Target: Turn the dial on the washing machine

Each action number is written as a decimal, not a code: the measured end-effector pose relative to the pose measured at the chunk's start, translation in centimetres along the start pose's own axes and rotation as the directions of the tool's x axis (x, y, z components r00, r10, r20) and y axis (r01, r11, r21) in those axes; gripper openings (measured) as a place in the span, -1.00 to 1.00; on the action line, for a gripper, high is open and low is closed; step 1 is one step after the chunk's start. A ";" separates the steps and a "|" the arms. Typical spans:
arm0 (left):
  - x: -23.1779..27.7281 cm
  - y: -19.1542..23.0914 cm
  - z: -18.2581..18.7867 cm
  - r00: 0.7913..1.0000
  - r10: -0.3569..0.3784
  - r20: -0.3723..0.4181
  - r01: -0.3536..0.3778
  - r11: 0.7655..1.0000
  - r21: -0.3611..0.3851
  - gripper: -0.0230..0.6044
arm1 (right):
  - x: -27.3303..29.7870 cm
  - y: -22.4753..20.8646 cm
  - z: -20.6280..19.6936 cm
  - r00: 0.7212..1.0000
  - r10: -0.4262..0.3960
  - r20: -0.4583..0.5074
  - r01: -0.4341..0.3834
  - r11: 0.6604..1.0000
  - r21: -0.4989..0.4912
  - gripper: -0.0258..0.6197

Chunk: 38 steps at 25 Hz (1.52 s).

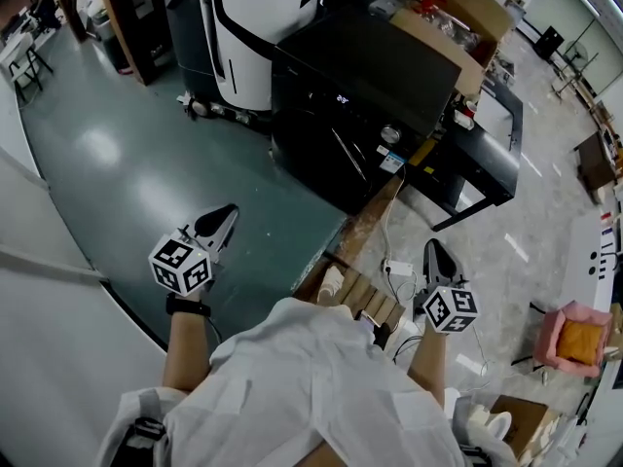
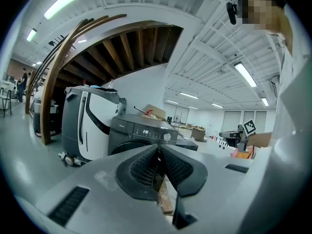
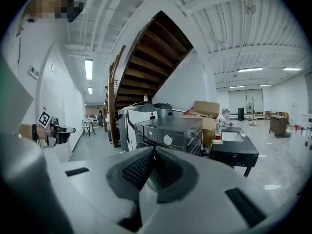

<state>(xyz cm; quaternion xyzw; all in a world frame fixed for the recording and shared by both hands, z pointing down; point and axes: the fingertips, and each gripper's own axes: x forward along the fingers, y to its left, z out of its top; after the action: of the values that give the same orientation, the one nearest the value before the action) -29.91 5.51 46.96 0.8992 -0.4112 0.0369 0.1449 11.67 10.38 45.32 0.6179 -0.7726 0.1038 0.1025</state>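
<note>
The dark grey washing machine [image 1: 360, 86] stands ahead of me, its round silver dial [image 1: 390, 134] on the front panel beside a lit display. The dial also shows in the left gripper view [image 2: 167, 136] and in the right gripper view [image 3: 167, 140]. My left gripper [image 1: 226, 215] hangs over the green floor, well short of the machine, shut on nothing [image 2: 158, 152]. My right gripper [image 1: 434, 252] is over the wooden boards, also far from the dial, jaws shut and empty [image 3: 154, 151].
A white and black machine [image 1: 243, 37] stands left of the washer. Cardboard boxes [image 1: 458, 13] sit behind it and a black table [image 1: 492, 159] to its right. Wooden boards [image 1: 365, 295] and a power strip [image 1: 397, 268] lie near my feet. A pink box [image 1: 574, 339] sits at the right.
</note>
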 end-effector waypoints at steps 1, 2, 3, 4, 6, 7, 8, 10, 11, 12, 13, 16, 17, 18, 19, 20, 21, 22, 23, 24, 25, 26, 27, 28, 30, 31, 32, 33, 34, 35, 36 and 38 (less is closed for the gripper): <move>0.7 0.2 0.1 1.000 0.000 -0.001 0.000 1.000 0.001 -0.86 | 0.6 -0.4 0.1 1.000 0.002 -0.001 -0.002 1.000 0.000 -0.88; 1.5 0.4 0.3 1.000 0.001 -0.002 -0.001 1.000 0.002 -0.86 | 1.3 -0.9 0.1 1.000 0.003 -0.003 -0.003 1.000 0.001 -0.88; 2.3 0.6 0.6 1.000 0.003 -0.004 -0.003 1.000 0.002 -0.86 | 2.0 -1.4 0.2 1.000 0.003 -0.005 -0.003 1.000 0.002 -0.88; 3.1 0.7 0.8 1.000 0.003 -0.006 -0.003 1.000 0.001 -0.86 | 2.6 -2.0 0.3 1.000 0.003 -0.008 -0.003 1.000 0.004 -0.87; 5.0 0.7 1.3 1.000 -0.003 -0.015 0.004 1.000 0.006 -0.86 | 4.0 -3.3 0.8 1.000 0.005 -0.010 -0.005 1.000 0.005 -0.87; 6.1 0.8 1.5 1.000 -0.008 -0.021 0.008 1.000 0.010 -0.86 | 4.7 -3.9 1.1 1.000 0.006 -0.010 -0.006 1.000 0.004 -0.87; 7.2 0.9 1.8 1.000 -0.011 -0.024 0.011 1.000 0.013 -0.86 | 5.4 -4.7 1.4 1.000 0.007 -0.010 -0.007 1.000 0.004 -0.87; 9.5 1.0 2.3 0.999 -0.017 -0.029 0.018 1.000 0.014 -0.86 | 6.9 -6.0 1.6 1.000 0.009 -0.017 -0.009 1.000 0.008 -0.87; 10.5 0.9 2.5 0.999 -0.023 -0.032 0.023 1.000 0.015 -0.86 | 7.5 -6.7 1.6 1.000 0.010 -0.020 -0.010 1.000 0.012 -0.87; 11.5 0.8 2.6 0.999 -0.029 -0.037 0.030 0.999 0.017 -0.86 | 8.2 -7.4 1.7 1.000 0.011 -0.023 -0.011 1.000 0.016 -0.87; 12.5 0.7 2.8 0.998 -0.036 -0.043 0.037 0.999 0.020 -0.86 | 8.8 -8.0 1.8 1.000 0.012 -0.025 -0.012 1.000 0.018 -0.87; 15.3 0.7 3.2 0.998 -0.043 -0.054 0.044 0.999 0.017 -0.86 | 10.8 -9.6 2.4 0.999 0.019 -0.028 -0.019 1.000 0.016 -0.87; 16.0 0.7 3.3 0.997 -0.045 -0.057 0.046 0.999 0.015 -0.86 | 11.4 -10.0 2.5 0.999 0.023 -0.029 -0.022 1.000 0.015 -0.87; 16.8 0.6 3.3 0.997 -0.047 -0.061 0.048 0.999 0.014 -0.86 | 11.8 -10.4 2.6 0.999 0.025 -0.031 -0.025 1.000 0.013 -0.87; 17.5 0.5 3.4 0.997 -0.051 -0.066 0.052 0.999 0.015 -0.86 | 12.2 -10.9 2.7 0.999 0.026 -0.033 -0.026 1.000 0.012 -0.87; 18.2 0.3 3.4 0.996 -0.056 -0.070 0.057 0.998 0.015 -0.86 | 12.6 -11.4 2.6 0.999 0.026 -0.034 -0.026 1.000 0.013 -0.87; 18.9 0.1 3.4 0.995 -0.061 -0.076 0.062 0.998 0.017 -0.86 | 12.9 -11.9 2.6 0.999 0.025 -0.035 -0.024 1.000 0.017 -0.87; 19.5 -0.2 3.4 0.994 -0.066 -0.082 0.067 0.998 0.019 -0.86 | 13.2 -12.4 2.6 0.999 0.024 -0.035 -0.023 0.999 0.023 -0.87; 20.0 -0.4 3.5 0.994 -0.069 -0.089 0.072 0.997 0.021 -0.86 | 13.5 -12.8 2.6 0.999 0.023 -0.035 -0.022 0.999 0.029 -0.87; 20.5 -0.7 3.6 0.993 -0.072 -0.095 0.075 0.997 0.024 -0.86 | 13.7 -13.2 2.6 0.999 0.024 -0.035 -0.023 0.999 0.035 -0.87; 20.9 -0.9 3.8 0.992 -0.074 -0.100 0.077 0.997 0.026 -0.86 | 14.0 -13.6 2.6 0.999 0.026 -0.036 -0.024 0.999 0.039 -0.87; 21.3 -1.1 4.0 0.992 -0.074 -0.103 0.077 0.997 0.028 -0.86 | 14.2 -13.9 2.5 0.999 0.028 -0.036 -0.027 0.999 0.043 -0.87; 21.7 -1.2 4.1 0.992 -0.074 -0.104 0.077 0.997 0.031 -0.86 | 14.5 -14.3 2.5 0.999 0.031 -0.036 -0.030 0.998 0.047 -0.87; 22.1 -1.4 4.4 0.992 -0.073 -0.105 0.077 0.996 0.034 -0.86 | 14.8 -14.7 2.6 0.999 0.035 -0.034 -0.033 0.998 0.051 -0.87; 23.0 -1.6 4.9 0.992 -0.070 -0.105 0.075 0.996 0.041 -0.86 | 15.4 -15.4 2.8 0.999 0.041 -0.030 -0.040 0.998 0.057 -0.87; 23.5 -1.8 5.2 0.992 -0.070 -0.105 0.075 0.996 0.045 -0.86 | 15.7 -15.8 2.9 0.999 0.045 -0.028 -0.044 0.997 0.059 -0.87; 24.0 -2.0 5.5 0.992 -0.071 -0.105 0.076 0.996 0.048 -0.86 | 16.1 -16.3 3.1 0.998 0.050 -0.024 -0.048 0.997 0.060 -0.87; 24.7 -2.4 5.7 0.992 -0.074 -0.105 0.080 0.995 0.053 -0.86 | 16.4 -16.7 3.3 0.998 0.054 -0.020 -0.053 0.997 0.061 -0.87; 25.4 -2.8 5.9 0.991 -0.079 -0.105 0.086 0.995 0.058 -0.86 | 16.7 -17.1 3.5 0.998 0.058 -0.017 -0.057 0.996 0.061 -0.87; 26.2 -3.2 6.1 0.991 -0.087 -0.106 0.094 0.994 0.063 -0.86 | 17.0 -17.6 3.6 0.998 0.063 -0.017 -0.062 0.996 0.061 -0.87; 27.0 -3.7 6.2 0.990 -0.096 -0.106 0.103 0.992 0.068 -0.86 | 17.3 -18.0 3.6 0.998 0.068 -0.016 -0.067 0.996 0.061 -0.87; 28.7 -4.6 6.5 0.988 -0.113 -0.107 0.121 0.990 0.075 -0.86 | 18.0 -18.9 3.9 0.997 0.078 -0.013 -0.077 0.995 0.059 -0.87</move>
<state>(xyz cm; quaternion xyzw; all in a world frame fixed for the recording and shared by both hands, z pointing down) -7.89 -14.44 44.98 0.9238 -0.3480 0.0909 0.1311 26.11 -11.58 47.33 0.5893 -0.7919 0.1349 0.0864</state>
